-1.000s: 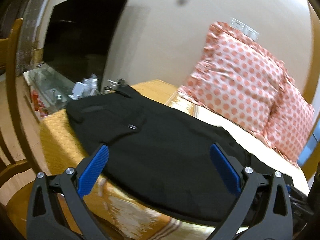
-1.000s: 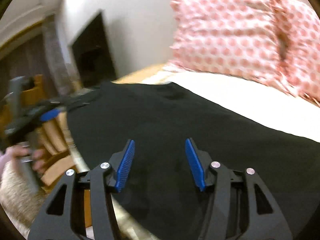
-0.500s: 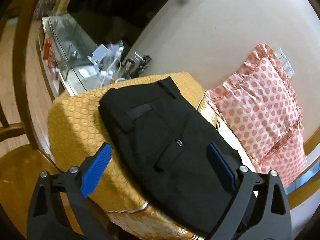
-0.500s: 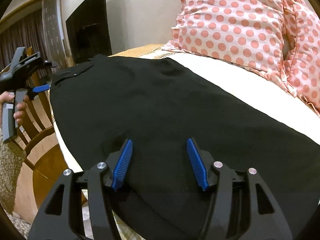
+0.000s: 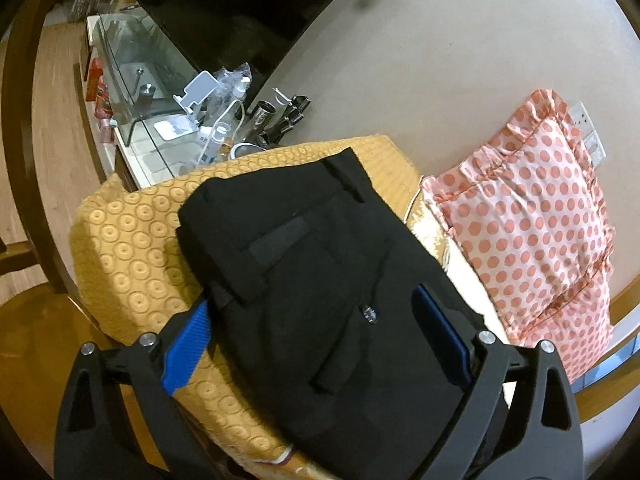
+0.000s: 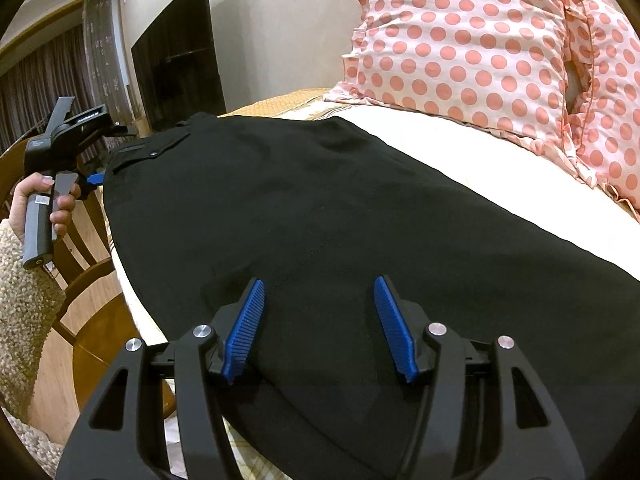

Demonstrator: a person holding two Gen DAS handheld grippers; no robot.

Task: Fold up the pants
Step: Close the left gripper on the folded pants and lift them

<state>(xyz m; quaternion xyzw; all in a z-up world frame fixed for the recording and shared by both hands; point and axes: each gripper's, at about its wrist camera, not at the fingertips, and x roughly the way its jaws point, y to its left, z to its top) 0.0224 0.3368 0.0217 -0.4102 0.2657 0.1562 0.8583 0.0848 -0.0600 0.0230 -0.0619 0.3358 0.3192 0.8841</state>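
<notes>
Black pants (image 6: 320, 184) lie flat along the bed, waistband and buttoned pocket (image 5: 368, 314) at the left end. My left gripper (image 5: 310, 296) is open wide at that waist end. The waist corner lies between its blue pads and covers the tip of the left pad (image 5: 188, 348). In the right wrist view the left gripper (image 6: 96, 178) shows at the bed's left edge, held by a hand. My right gripper (image 6: 320, 282) is open low over the trouser leg near the front edge, with cloth below its pads and nothing pinched.
A yellow patterned bedspread (image 5: 128, 248) covers the bed corner, and a white sheet (image 6: 460, 148) lies behind the pants. Polka-dot pillows (image 6: 472, 40) lean on the wall. A glass stand with clutter (image 5: 192, 120) and a dark TV (image 6: 176, 56) are beyond. A wooden chair (image 6: 80, 280) stands beside the bed.
My left gripper has rolled and come in on the waistband, so the waist corner now lies between its pads. The right gripper has stayed nearly still over the leg.
</notes>
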